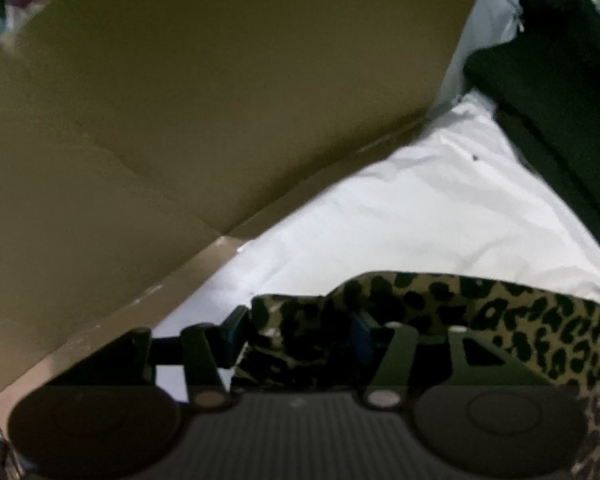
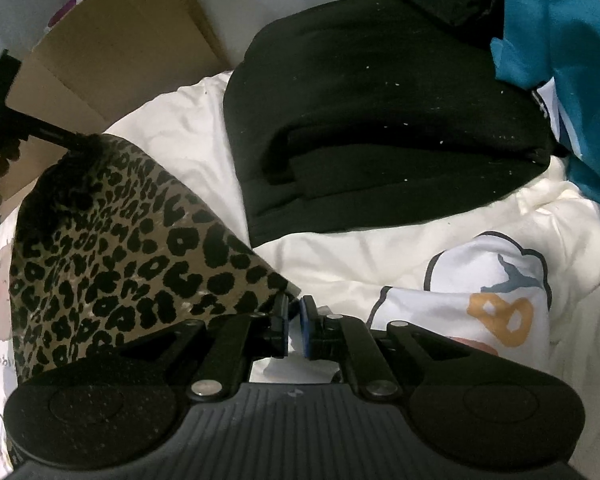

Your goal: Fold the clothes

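On the white bed (image 2: 340, 256) one black garment (image 2: 380, 128) lay folded, while the leopard cloth (image 2: 112, 248) was mid-fold, stretched between the left gripper (image 1: 300, 328), clamped on bunched cloth, and the right gripper (image 2: 295, 326), nearly together at its corner.

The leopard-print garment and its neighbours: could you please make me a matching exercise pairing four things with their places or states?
Things:
1. leopard-print garment
2. black folded garment
3. cardboard sheet
4. right claw

Places or states:
A. nearly shut, at the leopard print's corner
B. standing at the bedding's far edge
C. bunched between the left claw's fingers
D. lying folded on the white bedding

Pairs: 1-C, 2-D, 3-B, 4-A
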